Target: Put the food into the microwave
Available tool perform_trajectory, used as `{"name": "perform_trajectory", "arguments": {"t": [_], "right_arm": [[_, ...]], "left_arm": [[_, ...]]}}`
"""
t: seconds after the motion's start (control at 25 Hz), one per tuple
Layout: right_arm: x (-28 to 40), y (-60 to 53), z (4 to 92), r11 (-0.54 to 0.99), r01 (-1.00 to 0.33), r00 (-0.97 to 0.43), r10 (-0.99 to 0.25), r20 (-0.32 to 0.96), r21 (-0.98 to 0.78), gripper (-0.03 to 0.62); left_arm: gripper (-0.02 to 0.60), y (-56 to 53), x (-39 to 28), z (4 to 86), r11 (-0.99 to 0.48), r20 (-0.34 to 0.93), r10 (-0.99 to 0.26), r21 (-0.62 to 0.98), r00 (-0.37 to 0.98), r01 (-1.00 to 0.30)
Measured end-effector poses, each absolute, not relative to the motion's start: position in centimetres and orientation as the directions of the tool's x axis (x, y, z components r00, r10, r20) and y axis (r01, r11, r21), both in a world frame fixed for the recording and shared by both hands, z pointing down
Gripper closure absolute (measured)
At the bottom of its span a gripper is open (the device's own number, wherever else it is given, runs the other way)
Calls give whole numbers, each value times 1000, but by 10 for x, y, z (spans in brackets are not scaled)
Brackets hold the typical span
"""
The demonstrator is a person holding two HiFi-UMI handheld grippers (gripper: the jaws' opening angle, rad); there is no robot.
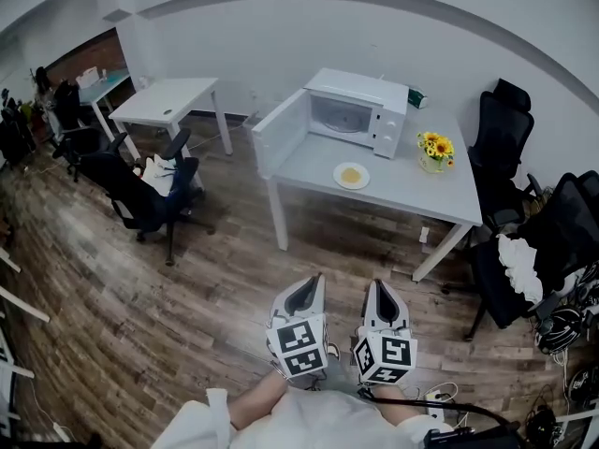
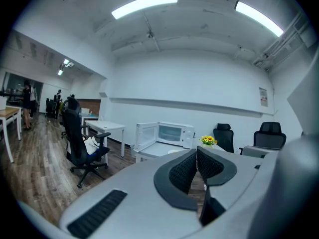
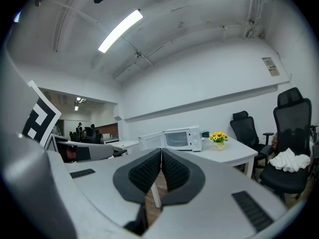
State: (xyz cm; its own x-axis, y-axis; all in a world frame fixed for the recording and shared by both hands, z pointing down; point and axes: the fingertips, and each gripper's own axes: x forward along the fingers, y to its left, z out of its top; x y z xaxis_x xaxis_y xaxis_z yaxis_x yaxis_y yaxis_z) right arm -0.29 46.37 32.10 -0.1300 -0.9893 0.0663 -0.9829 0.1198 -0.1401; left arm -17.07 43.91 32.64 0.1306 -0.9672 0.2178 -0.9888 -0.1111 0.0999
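Observation:
A white microwave [image 1: 354, 110] stands at the back of a grey table [image 1: 412, 190] with its door [image 1: 279, 137] swung open to the left. In front of it lies a white plate of yellowish food [image 1: 351, 175]. My left gripper [image 1: 306, 295] and right gripper [image 1: 381, 299] hover side by side over the wooden floor, well short of the table, both shut and empty. The left gripper view shows shut pads [image 2: 197, 159] with the microwave [image 2: 169, 132] far ahead. Seen from the right gripper view, the microwave [image 3: 180, 138] is just above the shut pads [image 3: 162, 161].
A vase of yellow flowers [image 1: 434, 150] stands on the table's right part. Black office chairs [image 1: 501, 138] stand right of the table, one with white cloth [image 1: 520, 266]. Another black chair [image 1: 142, 190] and a white desk [image 1: 168, 101] are at the left. Cables lie on the floor at bottom right.

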Motion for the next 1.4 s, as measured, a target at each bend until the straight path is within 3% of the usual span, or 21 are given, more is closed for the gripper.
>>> {"name": "perform_trajectory", "arguments": {"t": [1.4], "right_arm": [[80,298,322,189,-967,-206,-975,88,-168,576]], "left_arm": [[152,286,-81,327,-47,251,-966,67,63,-997]]}}
